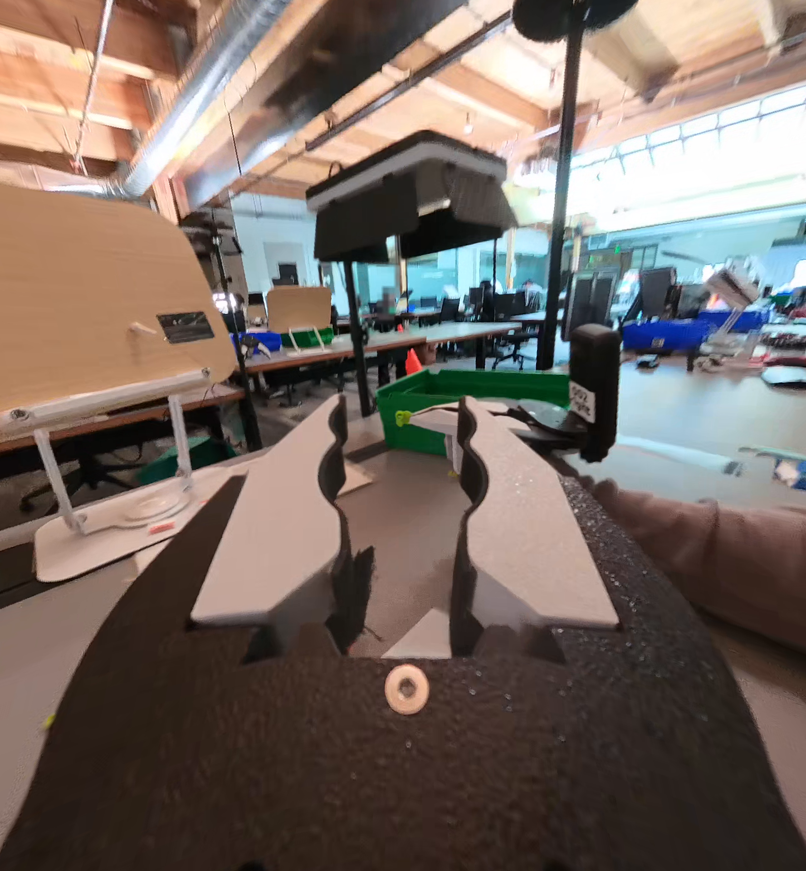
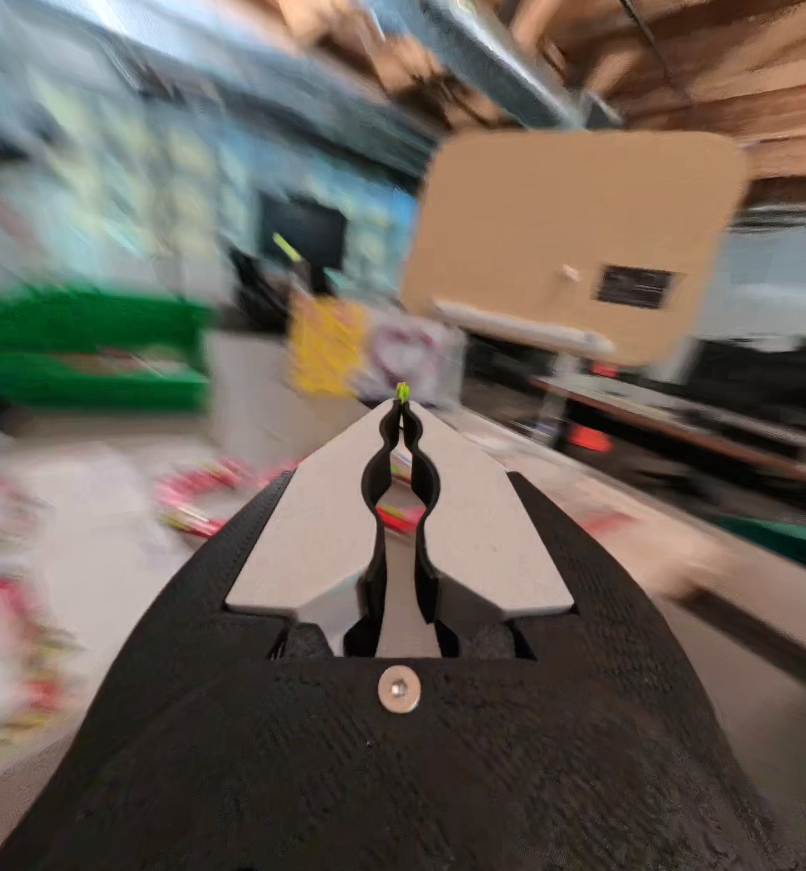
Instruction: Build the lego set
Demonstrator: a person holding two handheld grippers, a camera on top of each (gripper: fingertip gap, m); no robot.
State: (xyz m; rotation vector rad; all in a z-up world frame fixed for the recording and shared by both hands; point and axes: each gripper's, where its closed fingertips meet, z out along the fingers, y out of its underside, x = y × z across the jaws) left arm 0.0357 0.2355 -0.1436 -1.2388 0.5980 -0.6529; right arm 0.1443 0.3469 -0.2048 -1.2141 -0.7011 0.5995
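A: What is seen on the left?
B: The left gripper [image 1: 403, 414] is held with jaws apart, nothing between them. A green bin [image 1: 471, 400] stands behind it.
A: And on the right?
B: A small lime-green lego piece [image 2: 402, 392] is pinched at the tips of the right gripper [image 2: 401, 409], raised above the table [image 2: 108, 542].

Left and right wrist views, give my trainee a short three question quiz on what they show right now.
1. True or false: the left gripper has its jaws apart with nothing between them.
2. What does the right gripper pinch at its tips? A) a small lime-green piece B) a red cone C) nothing
3. Fill in: in the left wrist view, the bin beyond the gripper is coloured ____.

Key: 1 true; 2 A; 3 green.
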